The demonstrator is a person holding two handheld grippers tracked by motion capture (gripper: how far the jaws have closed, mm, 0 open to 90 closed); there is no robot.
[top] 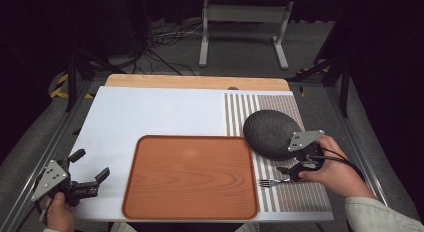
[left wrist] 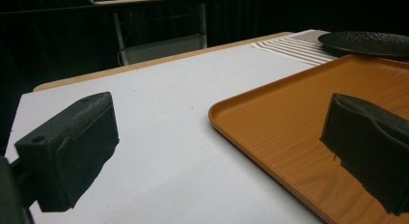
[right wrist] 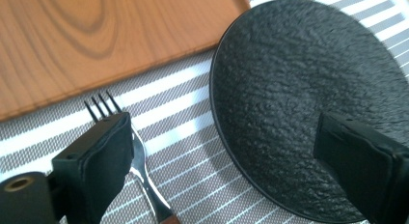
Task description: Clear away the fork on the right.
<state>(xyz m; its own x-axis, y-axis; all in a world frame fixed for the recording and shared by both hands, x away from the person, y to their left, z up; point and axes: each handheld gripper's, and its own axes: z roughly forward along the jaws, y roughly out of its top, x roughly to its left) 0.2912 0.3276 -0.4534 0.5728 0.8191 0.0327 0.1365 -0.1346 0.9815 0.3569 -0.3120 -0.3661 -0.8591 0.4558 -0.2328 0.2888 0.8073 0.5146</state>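
At the near right corner of the surface [top: 150, 112], the right tool [top: 291, 173] hangs low over a grey-and-white striped placemat [top: 300, 197], its jaws spread wide and gripping nothing. In the right gripper view this right tool [right wrist: 222, 161] has one jaw standing over a small silver metal fork with a reddish-brown handle [right wrist: 140, 171] and the other over the near part of a round black plate with a pebbled texture [right wrist: 299, 93]; whether the jaw touches the fork I cannot tell. The fork [top: 270, 182] lies flat on the placemat near the surface's front edge, its tines pointing towards a large rectangular orange-brown wooden tray with rounded corners [top: 190, 177], just beside the tray's right rim but apart from it. The black plate [top: 270, 133] rests on the placemat behind the fork, towards the right edge, close to the tray's far right corner. The tray sits at the middle of the front edge, partly on a white sheet [top: 145, 117] that covers the left and middle of the surface. The left tool [top: 90, 172] is held over the near left corner, well apart from the fork, its jaws also wide open and empty. In the left gripper view, the left tool [left wrist: 217, 151] looks across the white sheet and the tray's left rim [left wrist: 251, 137], with the plate [left wrist: 366, 43] far beyond.
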